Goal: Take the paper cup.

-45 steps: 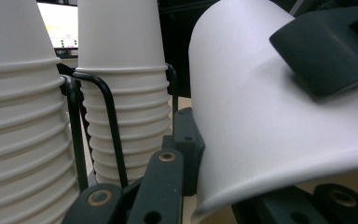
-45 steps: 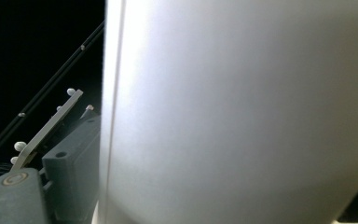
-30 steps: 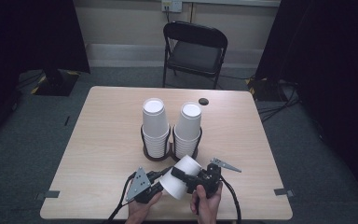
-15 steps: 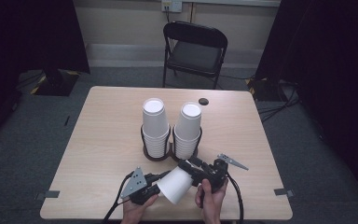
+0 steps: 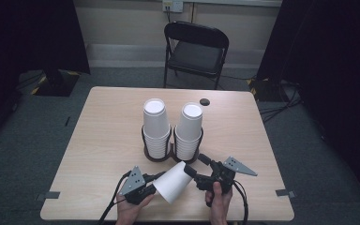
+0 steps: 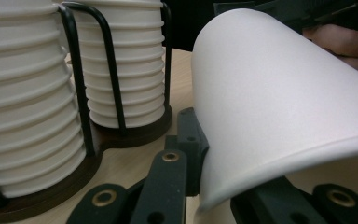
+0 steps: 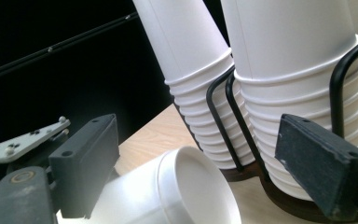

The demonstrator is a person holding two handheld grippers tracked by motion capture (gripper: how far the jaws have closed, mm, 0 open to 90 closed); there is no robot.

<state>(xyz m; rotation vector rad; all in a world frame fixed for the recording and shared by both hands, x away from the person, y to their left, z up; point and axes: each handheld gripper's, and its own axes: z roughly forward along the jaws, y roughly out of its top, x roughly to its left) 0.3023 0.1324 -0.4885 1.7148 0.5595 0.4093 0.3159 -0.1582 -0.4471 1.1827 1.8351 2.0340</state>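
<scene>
One white paper cup (image 5: 173, 182) on its side above the counter (image 5: 98, 140), clamped at the rim by left hand-held gripper (image 5: 151, 185); right hand-held gripper (image 5: 196, 165) spread apart beside cup's base; two cup stacks (image 5: 155, 126) upright in black wire holder (image 5: 171, 151) just beyond.

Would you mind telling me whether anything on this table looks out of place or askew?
One loose paper cup lies tilted on its side at the near edge, held at its rim by the left hand-held gripper, while the two cup stacks stand upright in their black holder. The right hand-held gripper is open. Nothing is spilled or damaged.
</scene>
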